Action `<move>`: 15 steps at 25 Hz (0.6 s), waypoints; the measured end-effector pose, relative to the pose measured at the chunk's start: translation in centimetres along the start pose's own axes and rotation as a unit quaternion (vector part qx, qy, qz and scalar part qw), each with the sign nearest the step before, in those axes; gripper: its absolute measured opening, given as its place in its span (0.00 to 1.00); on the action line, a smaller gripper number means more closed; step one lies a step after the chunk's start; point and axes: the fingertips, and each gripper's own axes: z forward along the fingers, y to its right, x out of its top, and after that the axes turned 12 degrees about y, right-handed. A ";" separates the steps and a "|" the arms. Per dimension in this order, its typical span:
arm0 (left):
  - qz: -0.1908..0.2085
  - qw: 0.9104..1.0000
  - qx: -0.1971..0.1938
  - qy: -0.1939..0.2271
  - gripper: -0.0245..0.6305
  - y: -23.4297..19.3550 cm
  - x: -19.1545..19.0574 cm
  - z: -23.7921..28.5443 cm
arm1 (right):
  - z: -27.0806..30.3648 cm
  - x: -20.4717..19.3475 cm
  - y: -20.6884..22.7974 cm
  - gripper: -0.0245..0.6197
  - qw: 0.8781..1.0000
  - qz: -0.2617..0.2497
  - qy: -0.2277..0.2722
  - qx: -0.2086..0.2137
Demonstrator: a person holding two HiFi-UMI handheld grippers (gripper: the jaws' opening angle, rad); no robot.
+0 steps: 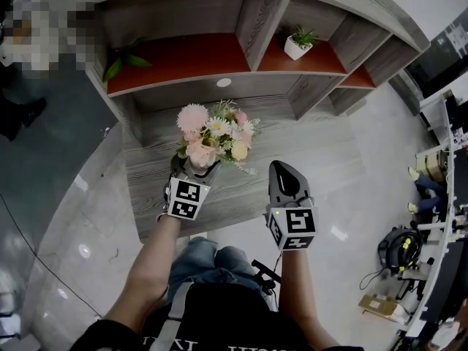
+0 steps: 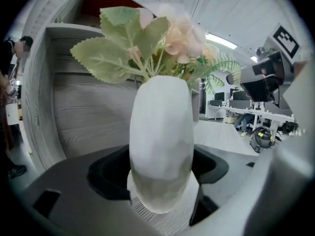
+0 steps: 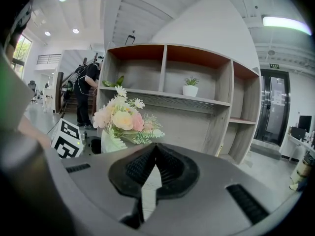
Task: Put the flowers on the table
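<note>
A bunch of pink, white and cream flowers stands in a white vase. My left gripper is shut on the vase, over the near part of the grey wooden table. In the left gripper view the vase fills the gap between the black pads, with leaves and blossoms above it. My right gripper hangs to the right of the vase, shut and empty. The right gripper view shows its jaws meeting at the tips and the flowers off to the left.
A grey shelf unit with red-orange boards rises behind the table. A small potted plant stands in it, and green leaves lie in its left bay. A person stands far back. Office gear sits at the right.
</note>
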 end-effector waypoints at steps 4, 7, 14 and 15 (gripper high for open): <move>0.005 1.000 0.000 0.001 0.59 0.0 0.0 -0.1 | -0.2 0.1 0.3 0.06 1.000 0.000 0.003 0.000; 0.007 1.000 0.001 -0.001 0.59 0.0 -0.1 -0.1 | -0.5 0.3 0.6 0.06 1.000 0.001 0.006 0.003; 0.028 0.999 0.014 -0.023 0.59 0.0 -0.7 -0.1 | -1.4 1.4 1.8 0.06 1.000 -0.006 0.013 0.014; 0.028 0.999 0.017 -0.024 0.59 -0.1 -0.7 -0.1 | -1.5 1.5 2.0 0.06 1.000 -0.007 0.013 0.015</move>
